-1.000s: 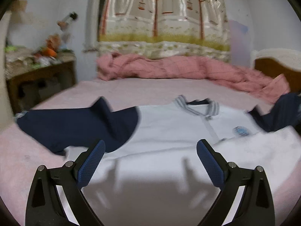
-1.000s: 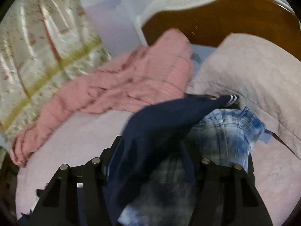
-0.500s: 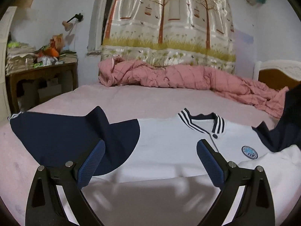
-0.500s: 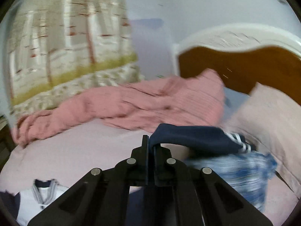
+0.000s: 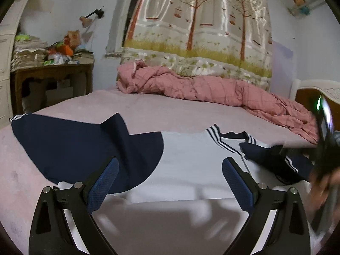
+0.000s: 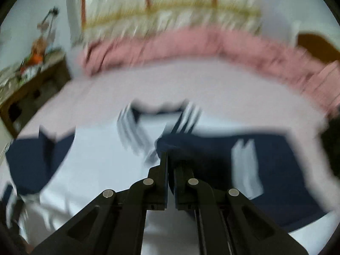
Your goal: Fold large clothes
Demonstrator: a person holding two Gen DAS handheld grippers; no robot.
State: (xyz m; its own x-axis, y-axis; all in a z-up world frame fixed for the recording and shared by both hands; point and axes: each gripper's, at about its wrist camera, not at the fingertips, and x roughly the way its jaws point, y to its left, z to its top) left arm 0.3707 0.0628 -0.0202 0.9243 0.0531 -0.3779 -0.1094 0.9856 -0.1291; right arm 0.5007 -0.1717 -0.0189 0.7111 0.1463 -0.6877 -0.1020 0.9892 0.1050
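Observation:
A white polo shirt point(image 5: 187, 159) with navy sleeves and a striped collar point(image 5: 216, 136) lies flat on the pink bed. Its left navy sleeve point(image 5: 74, 146) is spread out to the left. My left gripper point(image 5: 170, 178) is open and empty, low over the shirt's hem. My right gripper point(image 6: 170, 159) is shut on the right navy sleeve point(image 6: 223, 155), which is folded over the white chest near the collar point(image 6: 136, 125). The right wrist view is blurred by motion. In the left wrist view the right gripper point(image 5: 278, 150) shows at the right, blurred, with the sleeve point(image 5: 261, 155) under it.
A rumpled pink quilt point(image 5: 212, 89) runs along the far side of the bed below a tree-print curtain point(image 5: 199, 21). A cluttered wooden table point(image 5: 51, 72) stands at the left. A wooden headboard point(image 5: 308, 93) is at the right.
My right gripper has swung left with the navy sleeve, from near the headboard and pillows onto the shirt's chest. The left gripper has stayed open over the hem.

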